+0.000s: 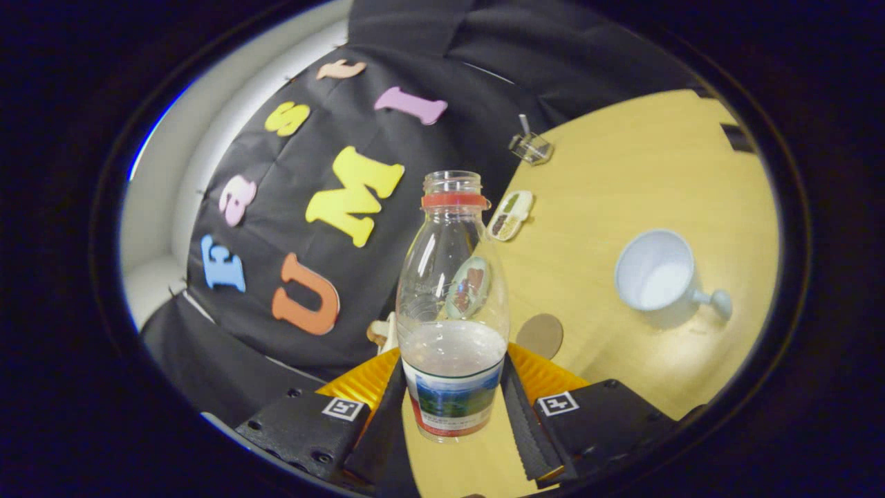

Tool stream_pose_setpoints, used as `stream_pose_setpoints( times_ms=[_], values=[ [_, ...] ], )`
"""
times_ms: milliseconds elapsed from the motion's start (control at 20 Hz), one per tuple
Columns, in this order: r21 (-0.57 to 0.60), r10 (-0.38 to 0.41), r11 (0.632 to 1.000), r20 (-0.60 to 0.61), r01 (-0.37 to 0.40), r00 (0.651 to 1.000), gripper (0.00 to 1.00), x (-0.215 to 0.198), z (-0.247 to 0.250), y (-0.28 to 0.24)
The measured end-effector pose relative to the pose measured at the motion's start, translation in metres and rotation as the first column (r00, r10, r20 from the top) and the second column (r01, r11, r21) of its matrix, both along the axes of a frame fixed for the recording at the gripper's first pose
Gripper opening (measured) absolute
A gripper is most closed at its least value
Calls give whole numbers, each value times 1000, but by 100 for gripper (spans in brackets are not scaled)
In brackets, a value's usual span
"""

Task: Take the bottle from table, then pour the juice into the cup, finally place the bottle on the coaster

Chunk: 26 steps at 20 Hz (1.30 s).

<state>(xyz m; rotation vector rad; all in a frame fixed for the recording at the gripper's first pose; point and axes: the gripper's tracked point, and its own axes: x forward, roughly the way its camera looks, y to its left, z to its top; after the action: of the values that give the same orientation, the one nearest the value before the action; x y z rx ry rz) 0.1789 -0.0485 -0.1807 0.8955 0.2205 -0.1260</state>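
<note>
A clear plastic bottle with a red neck ring, no cap and a printed label stands between my fingers, partly filled with pale liquid. My gripper is shut on the bottle, both fingers pressing on its lower, labelled part. The bottle looks lifted a little off the wooden table and the whole scene is tilted. A white cup with a handle stands on the table beyond my right finger, its mouth showing and its inside looking empty. A round brown coaster lies on the table just behind the bottle, close to my right finger.
A small oval snack packet lies on the table beyond the bottle. A small clear glass object sits at the far table edge by the black cloth wall. A small pale object peeks out left of the bottle.
</note>
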Motion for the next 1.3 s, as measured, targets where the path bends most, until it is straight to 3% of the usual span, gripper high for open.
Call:
stream_pose_setpoints(
  times_ms=[200, 300, 450, 600, 750, 1100, 1300],
  values=[
    [-271, 65, 962, 70, -44, 995, 77, -1, 20, -2],
    [-424, 127, 902, 83, -80, 988, 77, 4, 29, 10],
    [-583, 171, 809, 110, -76, 979, 77, 18, 43, 21],
    [-683, 183, 728, 113, -57, 977, 77, 34, 51, 30],
    [-732, 189, 679, 111, -48, 976, 78, 51, 54, 33],
    [-754, 96, 657, 73, -8, 993, 79, 102, 3, 3],
    [-702, 131, 708, 20, -80, 991, 79, 139, -37, 8]
  ],
)
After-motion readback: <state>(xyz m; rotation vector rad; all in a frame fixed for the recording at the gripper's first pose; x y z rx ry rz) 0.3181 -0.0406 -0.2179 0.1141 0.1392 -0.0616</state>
